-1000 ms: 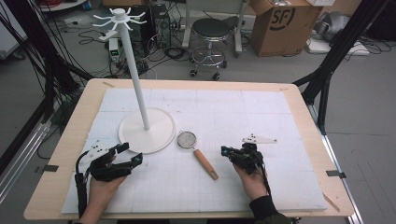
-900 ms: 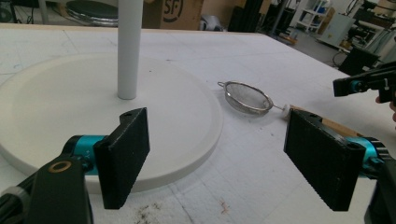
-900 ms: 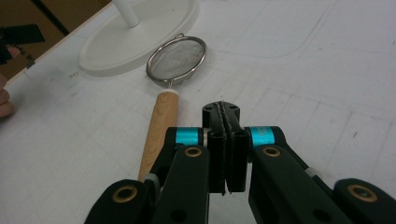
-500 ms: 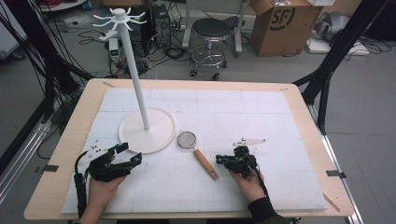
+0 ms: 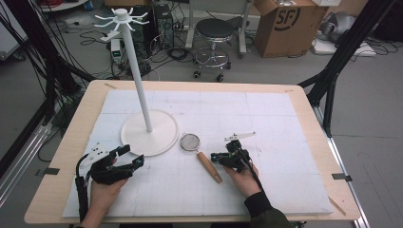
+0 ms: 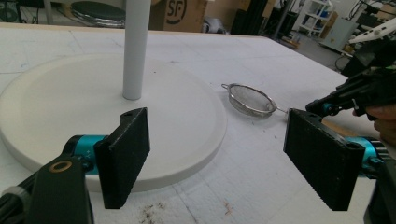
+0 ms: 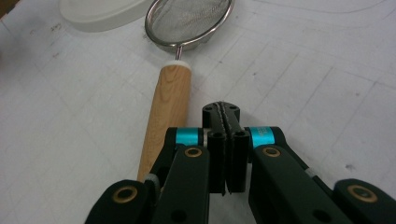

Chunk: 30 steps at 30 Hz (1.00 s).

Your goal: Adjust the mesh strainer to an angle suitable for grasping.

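Leftmost on the tabletop, the left gripper rests with its fingers spread wide and empty, beside the round base of a white stand. Just right of that base lies the strainer, mesh bowl toward the stand, its wooden handle running back toward the person. Right of the handle, the right gripper has its fingers pressed together on nothing. Farther back, a cardboard box reads "SF"; its top is cut off
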Available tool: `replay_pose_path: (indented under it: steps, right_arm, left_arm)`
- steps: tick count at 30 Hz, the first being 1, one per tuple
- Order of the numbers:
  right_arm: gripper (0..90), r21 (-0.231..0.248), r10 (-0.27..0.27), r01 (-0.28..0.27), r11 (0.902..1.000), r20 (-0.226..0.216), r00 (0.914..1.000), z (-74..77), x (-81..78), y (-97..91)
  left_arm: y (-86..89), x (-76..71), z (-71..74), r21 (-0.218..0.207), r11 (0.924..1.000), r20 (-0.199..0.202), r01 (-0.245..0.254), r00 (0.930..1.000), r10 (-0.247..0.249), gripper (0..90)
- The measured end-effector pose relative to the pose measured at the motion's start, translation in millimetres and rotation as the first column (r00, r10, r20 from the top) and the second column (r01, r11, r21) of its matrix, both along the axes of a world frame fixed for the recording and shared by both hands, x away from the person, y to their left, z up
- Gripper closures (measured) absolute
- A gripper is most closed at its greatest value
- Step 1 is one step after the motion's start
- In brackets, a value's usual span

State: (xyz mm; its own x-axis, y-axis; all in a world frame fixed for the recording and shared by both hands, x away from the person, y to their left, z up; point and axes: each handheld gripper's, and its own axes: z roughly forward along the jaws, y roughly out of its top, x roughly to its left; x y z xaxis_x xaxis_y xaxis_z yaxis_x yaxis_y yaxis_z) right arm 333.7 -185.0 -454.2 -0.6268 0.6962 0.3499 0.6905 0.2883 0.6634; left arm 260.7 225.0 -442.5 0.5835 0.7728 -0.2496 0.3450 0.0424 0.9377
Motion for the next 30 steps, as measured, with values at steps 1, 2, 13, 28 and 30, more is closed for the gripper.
replay_pose_path:
  steps: [1, 2, 13, 28, 30]
  right_arm:
    - [89.5, 0.005, -0.007, 0.007, 1.0000, -0.008, 0.9999, 0.3, 1.6, 0.4]
    - [89.5, 0.007, -0.007, 0.007, 0.9999, -0.009, 0.9999, -0.2, 4.1, 0.8]
    - [89.6, 0.041, 0.008, -0.006, 0.9991, -0.065, 0.9978, -1.0, 33.9, 25.1]
    - [89.6, 0.022, 0.089, -0.088, 0.9959, -0.059, 0.9943, 0.3, 34.3, 39.9]
    - [89.6, 0.026, 0.098, -0.096, 0.9950, -0.056, 0.9936, 0.1, 34.6, 40.6]
  left_arm:
    - [0.1, 0.0, 0.1, -0.001, 1.0000, -0.001, 0.002, 1.0000, -0.002, 23.3]
    - [0.4, 0.0, 0.2, -0.007, 1.0000, -0.004, 0.000, 1.0000, 0.000, 23.3]
    - [4.7, 0.2, 1.7, -0.043, 0.9990, -0.012, -0.013, 0.9998, 0.013, 23.4]
    - [5.6, 0.5, 1.1, -0.038, 0.9991, -0.015, -0.017, 0.9997, 0.017, 23.5]
    - [5.4, 0.6, 1.0, -0.034, 0.9993, -0.015, -0.015, 0.9998, 0.015, 23.5]
